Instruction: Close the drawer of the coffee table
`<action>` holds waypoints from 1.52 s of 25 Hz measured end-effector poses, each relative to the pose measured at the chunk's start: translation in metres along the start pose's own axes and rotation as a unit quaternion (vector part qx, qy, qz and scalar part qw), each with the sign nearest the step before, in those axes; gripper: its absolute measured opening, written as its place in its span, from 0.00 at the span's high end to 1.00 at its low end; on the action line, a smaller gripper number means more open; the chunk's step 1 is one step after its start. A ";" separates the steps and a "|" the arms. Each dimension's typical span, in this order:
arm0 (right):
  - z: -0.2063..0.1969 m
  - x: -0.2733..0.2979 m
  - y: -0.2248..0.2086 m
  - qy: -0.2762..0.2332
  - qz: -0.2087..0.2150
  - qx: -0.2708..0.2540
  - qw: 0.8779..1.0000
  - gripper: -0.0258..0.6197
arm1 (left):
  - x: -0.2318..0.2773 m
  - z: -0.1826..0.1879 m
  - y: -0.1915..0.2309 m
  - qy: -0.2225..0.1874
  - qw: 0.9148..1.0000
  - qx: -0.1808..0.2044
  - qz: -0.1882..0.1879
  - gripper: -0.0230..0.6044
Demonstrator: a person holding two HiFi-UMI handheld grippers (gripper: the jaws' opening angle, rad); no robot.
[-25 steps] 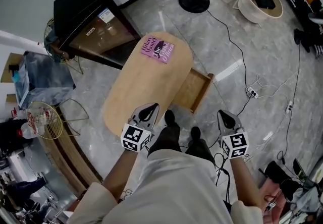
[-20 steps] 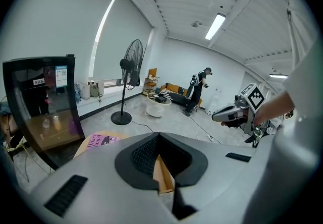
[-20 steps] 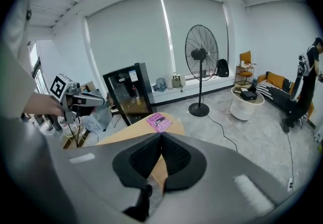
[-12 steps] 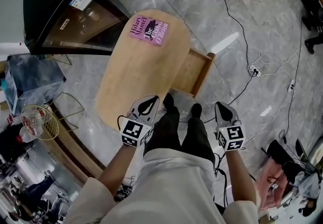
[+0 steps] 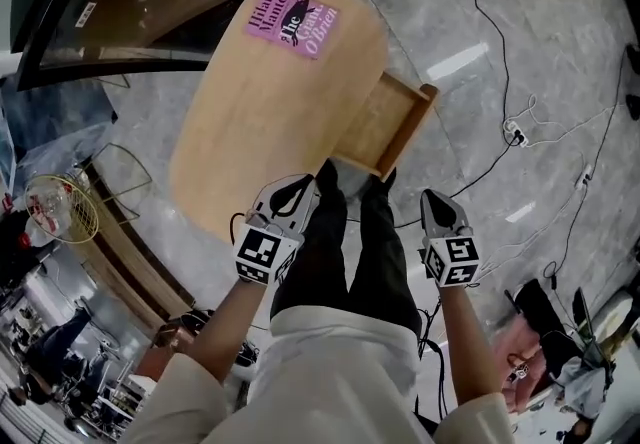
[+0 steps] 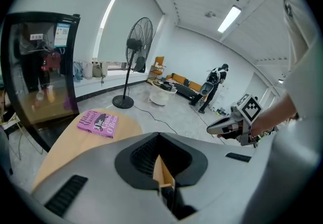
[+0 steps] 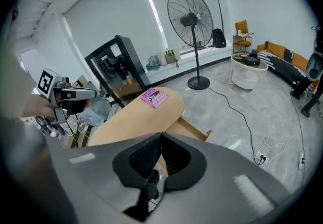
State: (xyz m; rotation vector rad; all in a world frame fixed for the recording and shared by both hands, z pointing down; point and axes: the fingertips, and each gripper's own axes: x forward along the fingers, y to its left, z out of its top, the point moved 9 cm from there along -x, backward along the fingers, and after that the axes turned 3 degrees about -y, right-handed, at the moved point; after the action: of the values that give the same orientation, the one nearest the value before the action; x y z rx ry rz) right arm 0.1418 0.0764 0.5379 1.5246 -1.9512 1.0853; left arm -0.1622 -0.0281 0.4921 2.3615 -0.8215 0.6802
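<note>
1. Head view showed the drawer (image 5: 385, 127) pulled well out from the right-hand long edge of the worktop (image 5: 250, 132). Nothing showed inside it.
2. Its front panel faced out over the floor, just beside the person's feet. In the right gripper view the drawer (image 7: 194, 129) likewise stood out from under the worktop's edge.
3. A book (image 5: 293, 20) lay at the far end of the worktop, well apart from the drawer and no part of the job.
4. The left gripper (image 5: 290, 194) hung over the near end of the worktop, beside the person's left leg. Its own view showed the jaws brought together at the tips (image 6: 159, 134) with nothing between them.
5. The right gripper (image 5: 437, 202) hung over the floor to the right of the legs (image 5: 350, 242), near the drawer's front but apart from it. Its jaws met too (image 7: 161, 134), gripping nothing.
6. Progress, as I judged it: none yet. The drawer stood open and neither gripper touched it.
7. Left to do: bring a gripper to the front panel, then push until it sits flush with the worktop's edge. The right gripper looked better placed for that, and its closed jaws should serve as a blunt pusher.
</note>
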 end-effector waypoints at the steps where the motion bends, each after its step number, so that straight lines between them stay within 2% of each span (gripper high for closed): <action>1: -0.005 0.008 -0.006 0.005 0.004 0.001 1.000 0.94 | 0.006 -0.006 -0.001 0.001 1.000 -0.005 0.006 0.96; 15: -0.102 0.121 -0.071 0.081 0.039 0.048 0.995 0.93 | 0.089 -0.098 -0.013 0.032 0.997 -0.065 0.036 0.96; 23: -0.163 0.180 -0.101 0.096 0.042 0.072 0.992 0.91 | 0.130 -0.147 -0.009 0.049 0.993 -0.094 0.052 0.96; 28: -0.196 0.203 -0.115 0.109 0.034 0.088 0.990 0.87 | 0.149 -0.181 -0.011 0.062 0.992 -0.099 0.048 0.96; 38: -0.239 0.245 -0.138 0.130 0.005 0.128 0.983 0.76 | 0.168 -0.212 -0.009 0.072 0.990 -0.112 0.044 0.96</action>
State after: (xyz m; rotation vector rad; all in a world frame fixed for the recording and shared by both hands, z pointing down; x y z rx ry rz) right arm 0.1691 0.1055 0.9052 1.4137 -1.6957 1.5065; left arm -0.0997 0.0443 0.7456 2.0623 -0.8923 0.7433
